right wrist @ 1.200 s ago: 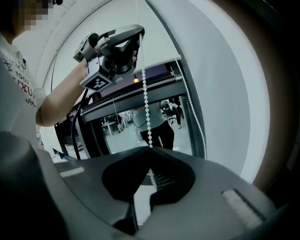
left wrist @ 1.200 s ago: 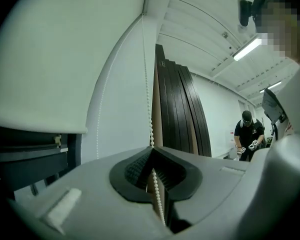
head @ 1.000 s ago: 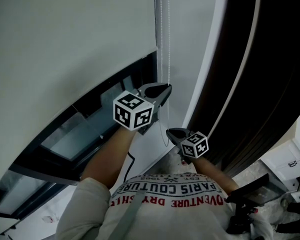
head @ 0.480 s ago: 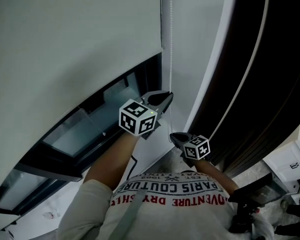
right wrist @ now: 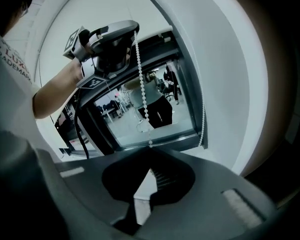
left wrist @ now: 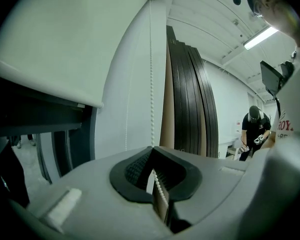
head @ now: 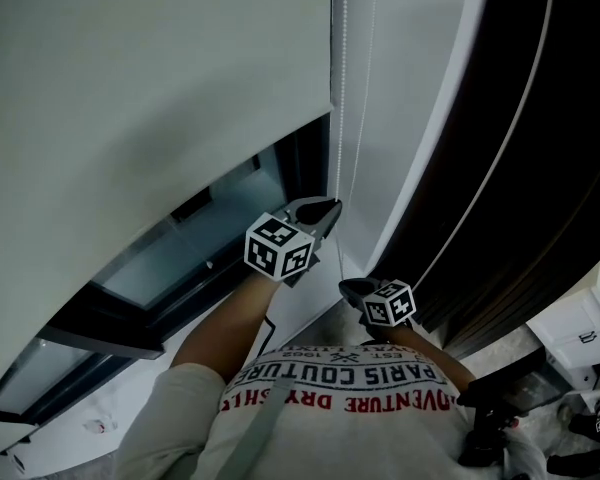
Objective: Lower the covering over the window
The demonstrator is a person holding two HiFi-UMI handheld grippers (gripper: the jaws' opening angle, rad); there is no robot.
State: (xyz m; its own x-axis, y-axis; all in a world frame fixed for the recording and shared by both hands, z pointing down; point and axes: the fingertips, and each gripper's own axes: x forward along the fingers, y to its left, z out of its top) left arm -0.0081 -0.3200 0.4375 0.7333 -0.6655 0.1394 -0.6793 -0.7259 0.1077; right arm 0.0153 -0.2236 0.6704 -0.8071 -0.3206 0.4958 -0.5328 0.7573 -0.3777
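A white roller blind (head: 150,88) covers the upper part of a dark-framed window (head: 195,238). Its bottom edge runs slantwise across the head view. A white bead chain (head: 340,88) hangs down along the blind's right side. My left gripper (head: 332,208) is shut on this chain, and the beads run between its jaws (left wrist: 152,148). Just below it my right gripper (head: 346,286) is shut on the same strand. In the right gripper view the chain (right wrist: 141,84) drops from the left gripper (right wrist: 132,26) into the right gripper (right wrist: 150,148). The loop's other strand (right wrist: 204,119) hangs free by the frame.
Tall dark panels (head: 540,148) lean against the wall at the right of a white wall strip (head: 410,118). White and black equipment (head: 580,328) lies on the floor at the lower right. In the left gripper view a person (left wrist: 254,129) stands far back.
Both grippers have sunk along the chain's line, still shut on it. The blind's lower corner sits a little lower in the picture than a second ago.
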